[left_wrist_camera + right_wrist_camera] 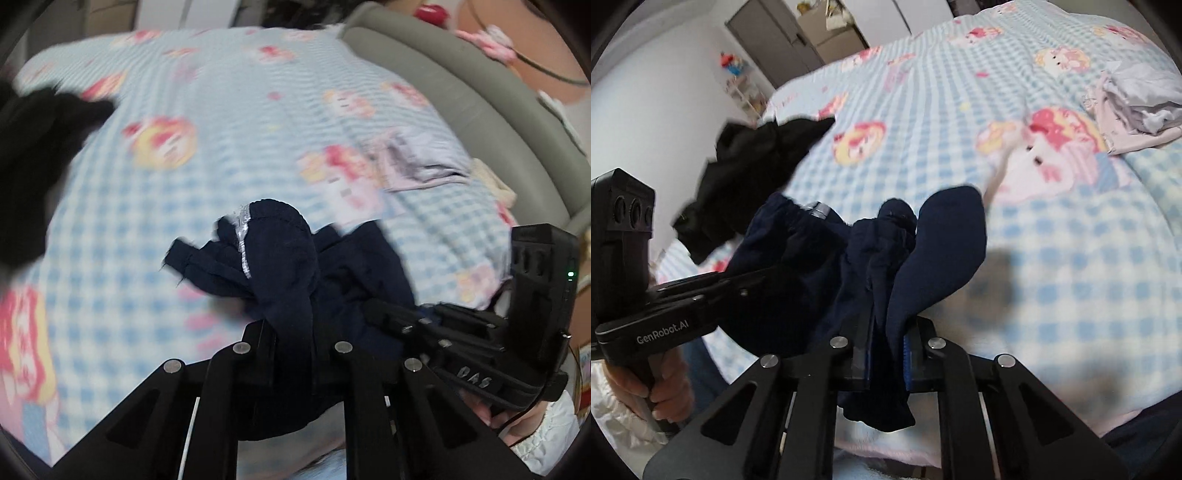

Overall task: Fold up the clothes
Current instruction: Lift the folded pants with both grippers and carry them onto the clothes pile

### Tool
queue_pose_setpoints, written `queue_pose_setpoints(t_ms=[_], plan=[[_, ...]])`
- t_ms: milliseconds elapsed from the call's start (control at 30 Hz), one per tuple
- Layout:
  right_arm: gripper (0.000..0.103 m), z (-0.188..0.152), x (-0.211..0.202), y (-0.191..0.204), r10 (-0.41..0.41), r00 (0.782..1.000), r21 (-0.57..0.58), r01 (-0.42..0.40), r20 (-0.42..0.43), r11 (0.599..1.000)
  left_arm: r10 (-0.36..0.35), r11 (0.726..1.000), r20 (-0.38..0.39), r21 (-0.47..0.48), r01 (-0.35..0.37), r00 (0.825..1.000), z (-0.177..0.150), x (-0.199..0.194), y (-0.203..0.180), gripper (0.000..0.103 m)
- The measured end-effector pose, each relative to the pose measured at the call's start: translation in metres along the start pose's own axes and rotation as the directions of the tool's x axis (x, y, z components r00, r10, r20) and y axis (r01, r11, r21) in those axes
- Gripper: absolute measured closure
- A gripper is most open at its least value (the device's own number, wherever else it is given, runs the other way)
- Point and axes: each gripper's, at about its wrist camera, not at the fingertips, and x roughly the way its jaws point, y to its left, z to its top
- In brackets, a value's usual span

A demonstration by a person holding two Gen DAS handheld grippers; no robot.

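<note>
A navy garment [280, 258] hangs bunched above the bed, stretched between both grippers. In the left wrist view my left gripper [295, 339] is shut on one bunched part of it; a pale trim strip shows on the cloth. The right gripper [376, 314] comes in from the right, its tips in the same cloth. In the right wrist view my right gripper [886, 354] is shut on a fold of the navy garment [934, 251], cloth hanging below the jaws. The left gripper [746, 288] reaches in from the left, a hand [665, 391] on its handle.
A blue checked bedsheet [221, 92] with cartoon prints covers the bed [1052, 240]. A black garment [40, 155] [757, 158] lies crumpled at the left. A pale grey garment [424, 158] [1137, 110] lies at the right. A grey padded bed edge [480, 103] runs behind.
</note>
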Motion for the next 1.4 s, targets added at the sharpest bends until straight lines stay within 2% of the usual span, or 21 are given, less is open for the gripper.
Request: queue_pose_setpoints(t_ms=[167, 367, 533, 600, 700, 767, 800, 867, 933, 967, 1000, 1033, 1067, 1100, 1167, 1200, 1233, 1267, 1333, 1367, 1400], plan=[[0.094, 0.033, -0.048, -0.024, -0.016, 0.994, 0.024, 0.013, 0.108, 1.0, -0.061, 0.996, 0.035, 0.061, 0.058, 0.998, 0.048, 0.017, -0.063, 0.09], [0.094, 0.089, -0.117, -0.1, -0.128, 0.971, 0.067, 0.117, 0.203, 0.991, -0.155, 0.975, 0.036, 0.166, 0.147, 0.987, 0.103, 0.045, -0.14, 0.09], [0.094, 0.154, -0.166, -0.15, -0.221, 0.936, 0.043, 0.218, 0.274, 0.975, -0.19, 0.956, 0.075, 0.242, 0.167, 0.979, 0.182, 0.078, -0.22, 0.09], [0.094, 0.183, -0.183, -0.168, -0.269, 0.912, 0.039, 0.27, 0.31, 0.962, -0.213, 0.953, 0.103, 0.239, 0.183, 0.972, 0.212, 0.093, -0.241, 0.09], [0.094, 0.222, -0.2, -0.203, -0.323, 0.878, 0.049, 0.328, 0.354, 0.944, -0.227, 0.957, 0.13, 0.213, 0.196, 0.965, 0.239, 0.118, -0.251, 0.09], [0.094, 0.24, -0.191, -0.237, -0.324, 0.878, 0.086, 0.314, 0.352, 0.945, -0.211, 0.968, 0.147, 0.171, 0.185, 0.966, 0.249, 0.144, -0.249, 0.086], [0.094, 0.248, -0.185, -0.255, -0.323, 0.879, 0.108, 0.305, 0.349, 0.946, -0.213, 0.971, 0.122, 0.137, 0.196, 0.969, 0.253, 0.166, -0.245, 0.085], [0.093, 0.258, -0.161, -0.291, -0.376, 0.879, 0.137, 0.35, 0.293, 0.927, -0.206, 0.976, 0.017, 0.07, 0.205, 0.978, 0.254, 0.214, -0.235, 0.075], [0.093, 0.254, -0.137, -0.321, -0.449, 0.872, 0.179, 0.419, 0.193, 0.89, -0.156, 0.986, -0.113, 0.036, 0.161, 0.981, 0.247, 0.257, -0.224, 0.074], [0.091, 0.251, -0.126, -0.335, -0.481, 0.865, 0.2, 0.451, 0.141, 0.87, -0.16, 0.986, -0.136, 0.025, 0.165, 0.978, 0.244, 0.265, -0.218, 0.066], [0.09, 0.246, -0.124, -0.344, -0.477, 0.87, 0.227, 0.443, 0.126, 0.867, -0.173, 0.984, -0.15, 0.012, 0.177, 0.973, 0.242, 0.269, -0.212, 0.061], [0.087, 0.241, -0.127, -0.351, -0.456, 0.88, 0.258, 0.414, 0.131, 0.873, -0.196, 0.98, -0.116, -0.001, 0.197, 0.974, 0.242, 0.264, -0.207, 0.061], [0.079, 0.236, -0.13, -0.358, -0.434, 0.89, 0.288, 0.384, 0.136, 0.877, -0.229, 0.973, -0.038, -0.002, 0.229, 0.973, 0.242, 0.251, -0.204, 0.061], [0.075, 0.232, -0.14, -0.36, -0.419, 0.893, 0.306, 0.358, 0.163, 0.882, -0.264, 0.965, 0.05, 0.002, 0.264, 0.963, 0.242, 0.235, -0.201, 0.061], [0.075, 0.229, -0.157, -0.354, -0.396, 0.892, 0.307, 0.323, 0.217, 0.895, -0.336, 0.942, 0.155, 0.056, 0.331, 0.929, 0.241, 0.214, -0.21, 0.063], [0.075, 0.23, -0.165, -0.348, -0.387, 0.888, 0.3, 0.309, 0.248, 0.902, -0.343, 0.938, 0.143, 0.103, 0.331, 0.928, 0.241, 0.213, -0.222, 0.063], [0.075, 0.23, -0.172, -0.343, -0.377, 0.883, 0.293, 0.296, 0.278, 0.909, -0.339, 0.934, 0.113, 0.155, 0.32, 0.934, 0.24, 0.214, -0.237, 0.063], [0.075, 0.233, -0.169, -0.337, -0.374, 0.888, 0.275, 0.301, 0.269, 0.913, -0.299, 0.941, 0.068, 0.188, 0.282, 0.952, 0.238, 0.223, -0.248, 0.063], [0.075, 0.239, -0.147, -0.328, -0.388, 0.9, 0.228, 0.343, 0.196, 0.911, -0.177, 0.964, -0.052, 0.194, 0.184, 0.983, 0.234, 0.253, -0.258, 0.063], [0.075, 0.237, -0.133, -0.329, -0.417, 0.899, 0.212, 0.384, 0.137, 0.899, -0.167, 0.968, -0.069, 0.18, 0.177, 0.983, 0.232, 0.255, -0.257, 0.063], [0.074, 0.233, -0.118, -0.331, -0.459, 0.886, 0.212, 0.436, 0.069, 0.874, -0.176, 0.97, -0.072, 0.161, 0.185, 0.982, 0.23, 0.252, -0.253, 0.063]])
